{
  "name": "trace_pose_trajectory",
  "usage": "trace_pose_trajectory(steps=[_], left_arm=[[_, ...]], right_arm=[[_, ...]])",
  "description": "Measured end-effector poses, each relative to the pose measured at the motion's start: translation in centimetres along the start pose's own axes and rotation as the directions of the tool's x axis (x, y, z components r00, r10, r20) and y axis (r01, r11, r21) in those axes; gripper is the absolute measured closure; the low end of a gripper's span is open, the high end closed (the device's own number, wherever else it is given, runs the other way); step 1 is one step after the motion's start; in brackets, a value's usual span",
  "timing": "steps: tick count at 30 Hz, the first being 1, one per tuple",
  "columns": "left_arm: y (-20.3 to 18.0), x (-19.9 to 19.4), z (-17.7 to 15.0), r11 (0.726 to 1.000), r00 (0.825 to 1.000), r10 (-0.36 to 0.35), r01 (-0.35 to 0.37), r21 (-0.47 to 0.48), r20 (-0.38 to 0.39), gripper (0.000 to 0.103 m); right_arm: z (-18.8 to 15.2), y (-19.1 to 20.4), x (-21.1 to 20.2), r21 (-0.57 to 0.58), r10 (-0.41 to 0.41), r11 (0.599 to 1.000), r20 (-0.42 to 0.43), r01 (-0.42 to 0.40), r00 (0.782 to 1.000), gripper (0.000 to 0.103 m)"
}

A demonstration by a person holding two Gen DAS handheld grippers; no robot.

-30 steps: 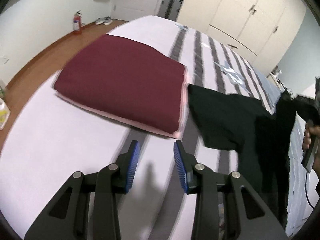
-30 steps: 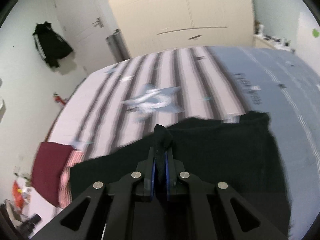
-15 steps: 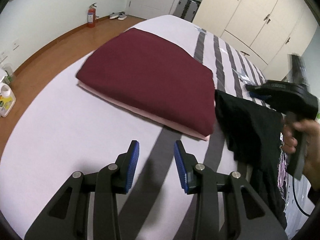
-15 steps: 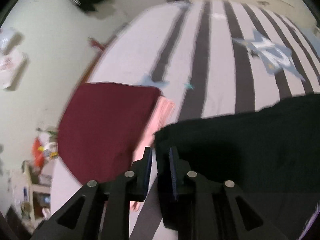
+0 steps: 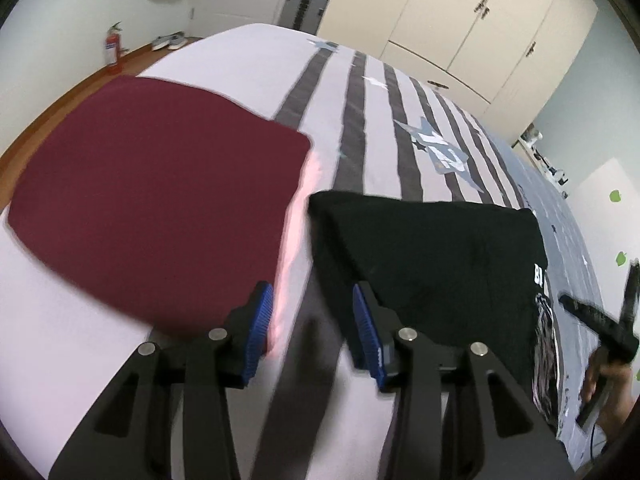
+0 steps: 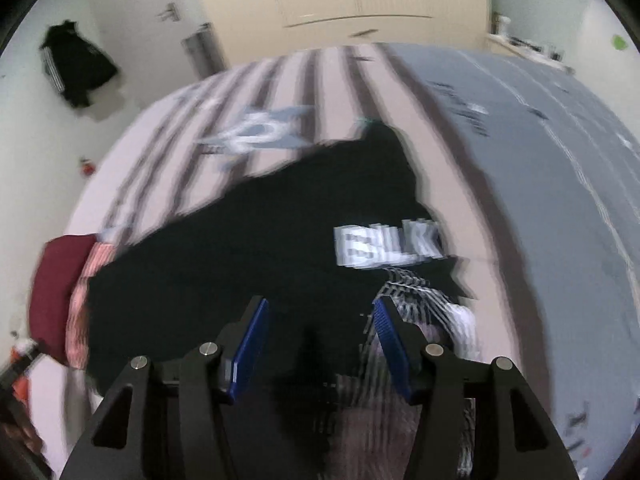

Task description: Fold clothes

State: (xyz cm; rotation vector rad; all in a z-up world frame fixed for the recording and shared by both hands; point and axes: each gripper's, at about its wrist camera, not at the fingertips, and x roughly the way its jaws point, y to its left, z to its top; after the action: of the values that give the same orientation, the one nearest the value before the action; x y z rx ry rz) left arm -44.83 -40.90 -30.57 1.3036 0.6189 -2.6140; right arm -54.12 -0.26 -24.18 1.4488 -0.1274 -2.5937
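- On the bed, striped cover: black T-shirt lies partly folded, just beside the folded maroon garment. Maroon garment = landmark below.
- Maroon garment sits stacked on a folded pink piece; the pink edge shows along the side facing the black T-shirt.
- Black T-shirt vs maroon garment: right next to it, near corner almost at the pink edge. Touching or not, can't tell.
- White print on the T-shirt sits on the side away from the maroon garment; letters too blurred to read fully in the right wrist view.
- Left gripper: fingers at a middling gap and opening, nothing between them. It hangs over the strip of bed between the maroon garment and the T-shirt.
- Right gripper: fingers opening, blue pads clearly apart with no cloth pinched. It is over the T-shirt, on the side far from the maroon garment. Heavy motion blur in this view.
- Left wrist view also catches the right gripper's body with a hand on it, beyond the T-shirt from the maroon garment.
- Red fire extinguisher stands on the floor by the wall, past the maroon garment.
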Motion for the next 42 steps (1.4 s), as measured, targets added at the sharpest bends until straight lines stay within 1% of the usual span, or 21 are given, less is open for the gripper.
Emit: trace_pose_trajectory(steps=[2,6,10,11,15,19,21,22,23,24,25,28,31,32,33,35,36,38,40,42], left_arm=[[-1.1,2.2,1.3,1.000,1.000,0.012,-0.012,0.016,-0.017,0.064],[-2.4,4.7,3.1,1.000,0.999,0.006,-0.006,0.014,-0.037,0.064],[-2.6,7.0,3.9,0.998,0.993,0.069,-0.070,0.000,-0.100,0.065],[-2.7,7.4,4.0,0.997,0.991,0.076,-0.077,0.000,-0.109,0.065],[-3.4,8.0,3.7,0.998,0.994,0.061,-0.057,0.041,-0.093,0.065],[-4.2,8.1,3.7,0.996,0.996,0.059,-0.055,0.063,-0.067,0.065],[-4.1,8.8,3.7,0.995,0.992,0.086,-0.081,0.052,-0.089,0.065],[-3.8,9.2,3.7,0.996,0.992,0.084,-0.080,0.038,-0.097,0.067],[-3.6,9.4,3.6,0.997,0.992,0.077,-0.075,0.027,-0.097,0.072],[-3.7,9.3,3.6,0.997,0.994,0.070,-0.068,0.032,-0.085,0.089],[-4.0,9.1,3.7,0.997,0.995,0.070,-0.067,0.049,-0.068,0.096],[-5.7,7.3,3.7,0.990,0.997,0.075,-0.076,0.117,0.009,0.099],[-6.2,6.4,4.5,0.986,0.997,0.071,-0.075,0.147,0.031,0.099],[-6.2,6.3,4.8,0.986,0.997,0.070,-0.073,0.147,0.028,0.099],[-6.2,6.2,5.1,0.988,0.997,0.071,-0.071,0.138,0.007,0.099],[-5.8,6.7,5.2,0.989,0.994,0.090,-0.082,0.124,-0.056,0.099],[-5.5,6.9,5.1,0.989,0.992,0.097,-0.087,0.122,-0.075,0.099],[-5.0,7.2,4.6,0.989,0.991,0.098,-0.087,0.121,-0.091,0.099],[-4.3,7.4,4.1,0.992,0.991,0.089,-0.079,0.100,-0.104,0.096],[-3.9,7.4,3.7,0.994,0.991,0.083,-0.075,0.079,-0.103,0.095]], right_arm=[[-0.9,-2.9,0.4,0.043,-0.018,0.999,-0.011,0.018,1.000,0.052],[-2.0,-5.7,1.1,0.069,-0.032,0.997,-0.022,0.034,0.999,0.052],[-2.8,-6.3,2.1,0.048,-0.024,0.999,-0.022,0.025,0.999,0.052],[-2.9,-6.3,2.3,0.045,-0.022,0.999,-0.019,0.023,1.000,0.052],[-3.0,-6.3,3.2,0.044,-0.016,0.999,-0.013,0.017,1.000,0.052],[-3.1,-5.9,3.2,0.055,-0.010,0.998,-0.016,0.011,1.000,0.052],[-3.3,-5.7,3.0,0.056,-0.009,0.998,-0.019,0.010,1.000,0.052],[-3.4,-5.5,2.9,0.054,-0.010,0.998,-0.020,0.011,1.000,0.052],[-3.5,-5.4,2.8,0.053,-0.011,0.999,-0.022,0.012,1.000,0.052],[-3.5,-5.4,2.9,0.055,-0.012,0.998,-0.024,0.013,1.000,0.052],[-3.5,-5.5,3.0,0.060,-0.010,0.998,-0.024,0.011,1.000,0.052],[-3.3,-5.6,3.3,0.069,-0.009,0.998,-0.023,0.011,1.000,0.052],[-3.2,-5.7,3.6,0.071,-0.012,0.997,-0.023,0.013,1.000,0.052],[-3.3,-5.7,3.7,0.069,-0.013,0.997,-0.026,0.015,1.000,0.052],[-3.3,-5.6,3.8,0.070,-0.014,0.997,-0.027,0.016,1.000,0.052],[-3.3,-5.5,3.8,0.076,-0.016,0.997,-0.029,0.018,0.999,0.052],[-3.3,-5.5,3.9,0.078,-0.016,0.997,-0.029,0.018,0.999,0.052],[-3.4,-5.3,3.9,0.079,-0.022,0.997,-0.030,0.024,0.999,0.052],[-3.4,-5.3,4.1,0.079,-0.026,0.996,-0.033,0.029,0.999,0.052],[-3.3,-5.2,4.3,0.080,-0.030,0.996,-0.036,0.033,0.999,0.051]])
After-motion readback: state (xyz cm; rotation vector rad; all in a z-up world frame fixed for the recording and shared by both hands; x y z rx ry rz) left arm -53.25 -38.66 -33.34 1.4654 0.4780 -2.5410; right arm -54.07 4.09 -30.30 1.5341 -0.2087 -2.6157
